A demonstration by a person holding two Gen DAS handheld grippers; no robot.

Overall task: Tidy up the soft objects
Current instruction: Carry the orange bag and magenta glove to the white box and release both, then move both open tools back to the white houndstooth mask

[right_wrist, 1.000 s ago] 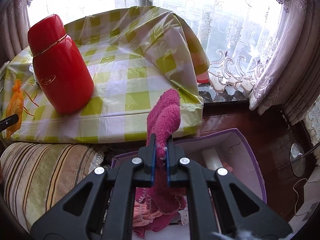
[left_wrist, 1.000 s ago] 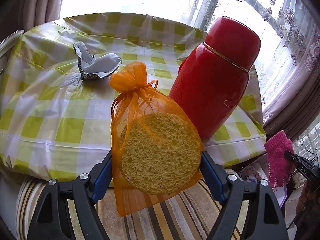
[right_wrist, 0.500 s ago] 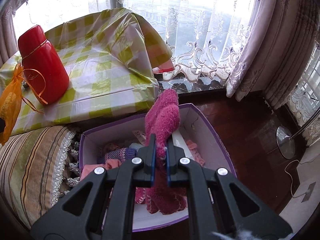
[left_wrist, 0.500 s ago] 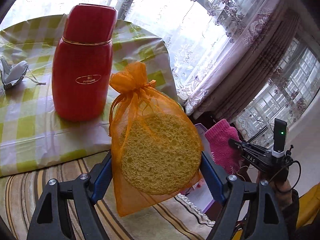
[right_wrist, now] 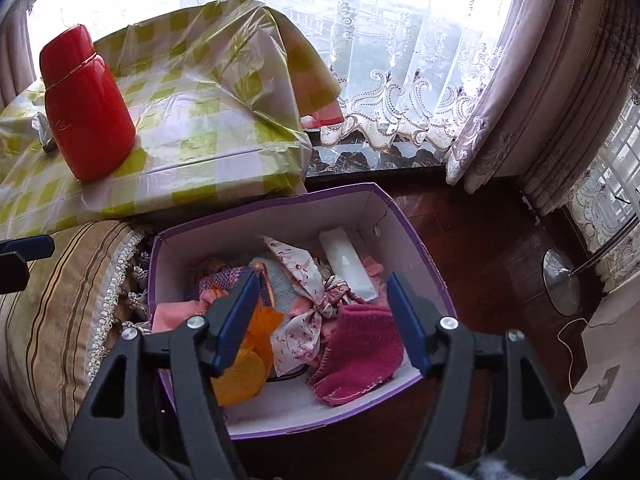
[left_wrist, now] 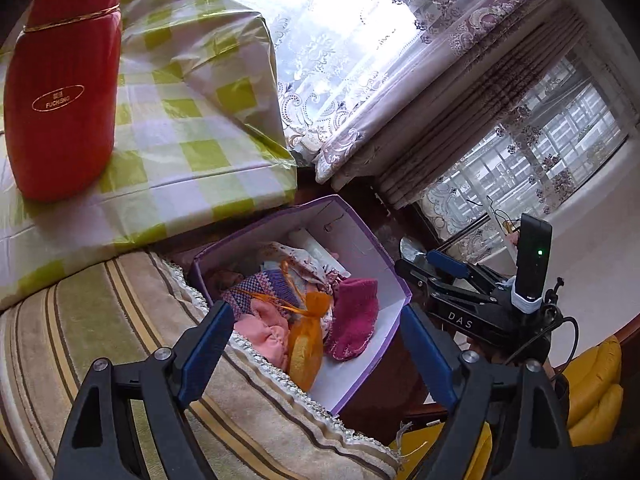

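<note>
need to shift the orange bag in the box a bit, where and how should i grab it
Take the orange bag by its gathered neck just under the drawstring, coming from above with the fingers on either side. The neck is the narrow, bunched part and sticks up clear of the clothes, while the lower part is wide with the sponge inside and is wedged against the box wall.

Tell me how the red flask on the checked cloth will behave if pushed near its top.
The red flask looks tall for its base, so it would probably tip rather than slide. Its glossy wall likely feels slick. Once down, the round body may roll on the checked cloth.
</note>
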